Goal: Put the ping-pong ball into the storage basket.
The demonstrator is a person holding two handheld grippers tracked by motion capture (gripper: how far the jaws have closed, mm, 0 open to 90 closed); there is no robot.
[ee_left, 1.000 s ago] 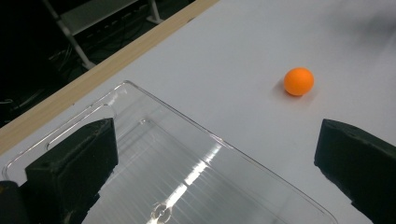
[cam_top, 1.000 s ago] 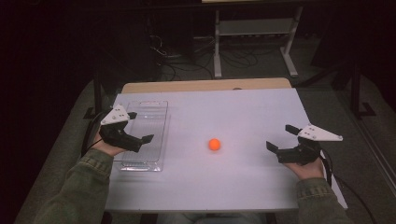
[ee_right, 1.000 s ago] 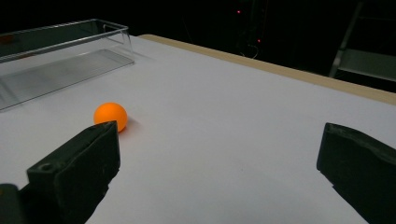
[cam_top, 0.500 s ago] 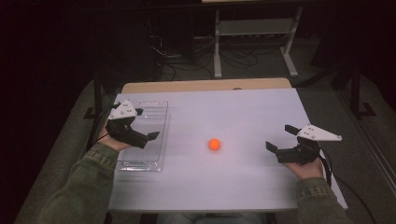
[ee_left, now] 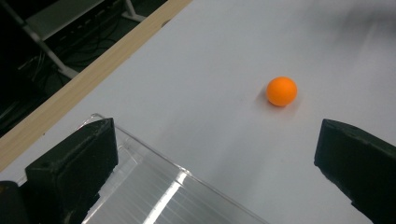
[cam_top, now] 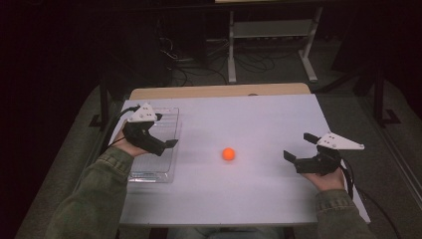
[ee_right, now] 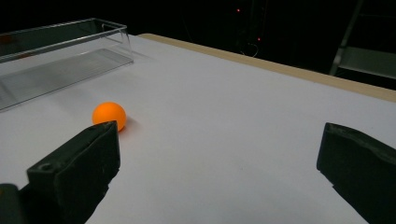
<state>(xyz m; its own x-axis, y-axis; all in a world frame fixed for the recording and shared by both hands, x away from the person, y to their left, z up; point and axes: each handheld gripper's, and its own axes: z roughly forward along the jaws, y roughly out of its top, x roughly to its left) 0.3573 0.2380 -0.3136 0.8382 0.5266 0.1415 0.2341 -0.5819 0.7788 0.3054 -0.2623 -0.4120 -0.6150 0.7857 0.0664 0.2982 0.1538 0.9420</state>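
Orange ball rests on the white table, mid-surface, apart from both tongs. Left tongs gape empty above the clear tray. Right tongs gape empty near the table's right edge, pointed toward the ball.

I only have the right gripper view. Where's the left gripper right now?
Observer: In the high view, the left gripper is above the clear tray at the table's left side.
Operator: Is it holding anything?
Observer: No. In the left gripper view its jaws stand wide apart, with nothing between them.
Operator: Where's the ball from there?
Observer: The orange ball lies on the white table, ahead of those jaws and outside the tray.
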